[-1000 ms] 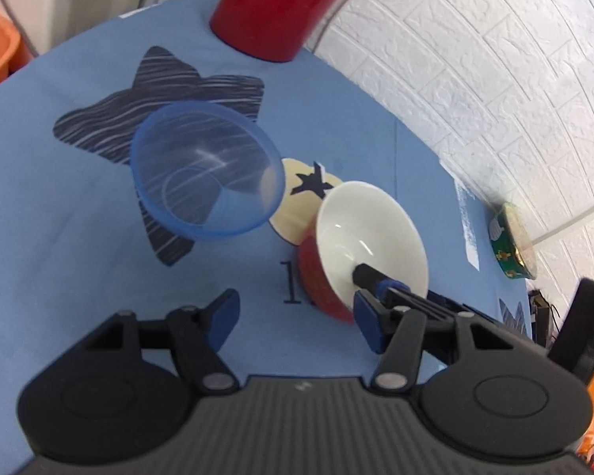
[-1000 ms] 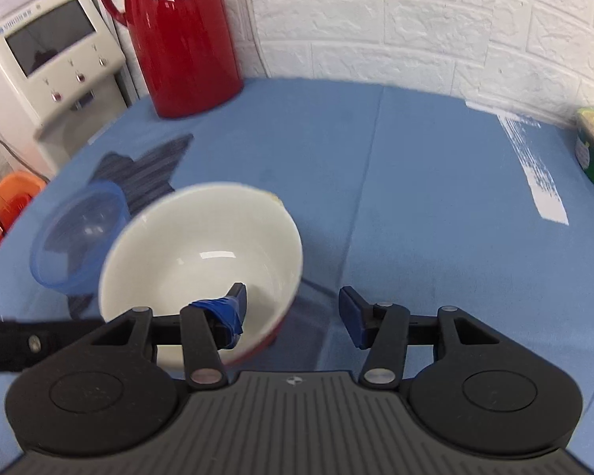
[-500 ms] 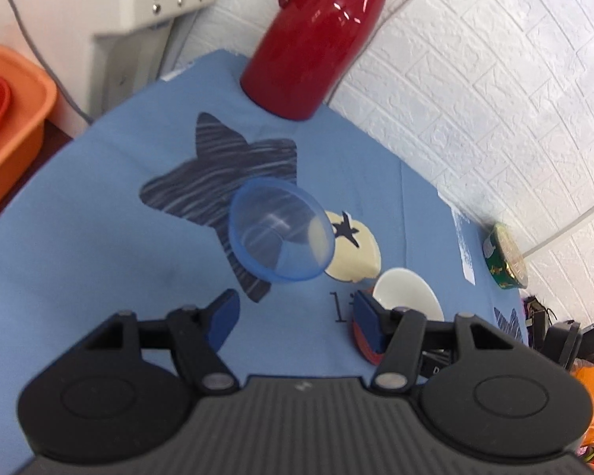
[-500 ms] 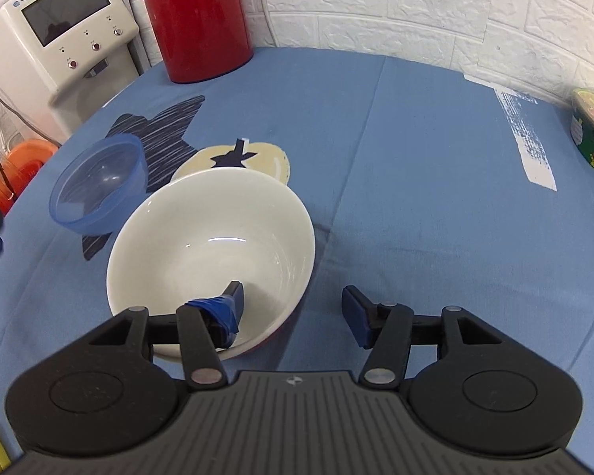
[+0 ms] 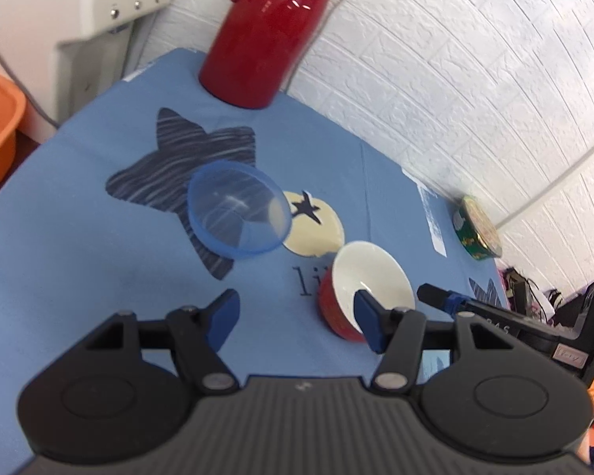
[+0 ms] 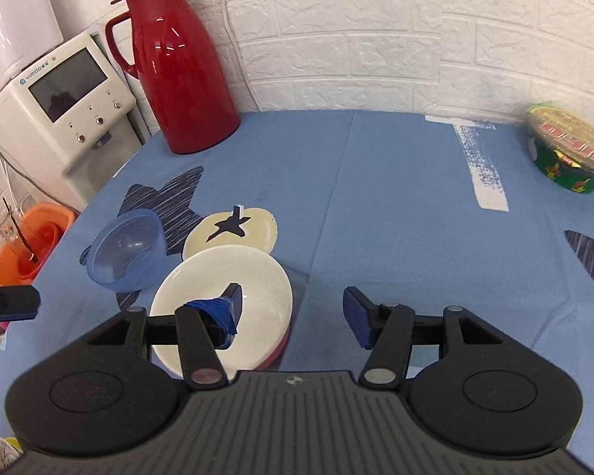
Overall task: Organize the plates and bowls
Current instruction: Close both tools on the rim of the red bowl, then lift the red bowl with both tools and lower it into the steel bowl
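Over the blue-clothed bench (image 6: 396, 198), holding the left gripper (image 5: 297, 312) above the cloth with its fingers spread wide and gripping nothing, only bare blue cloth showing between them. Keeping the right gripper (image 6: 293, 312) beside it, fingers released as well: one blue-taped finger hanging above the white inside of the red bowl (image 6: 221, 308), the other standing well outside the rim, neither pressing on it. Seeing, from the left wrist view, one dark fingertip of that right gripper poking in just beside the bowl's far rim.

Finding the red bowl sitting upright on the cloth, close before the grippers, just in front of a cream round print (image 6: 233, 233) with a dark star in it. Finding the clear blue bowl (image 6: 126, 251) near it on the left, standing on a striped dark star print (image 5: 186, 158), apart from the red bowl and partly overlapping the cream print in the left wrist view.

Noting, farther back, a tall red thermos jug (image 6: 182, 79) standing at the bench's rear edge against the white brick wall (image 6: 376, 31), a white appliance with a screen (image 6: 63, 111) beside it off the bench, an orange basin (image 6: 31, 249) lower at the left, and a green lidded tub (image 6: 566, 154) at the far right of the cloth.
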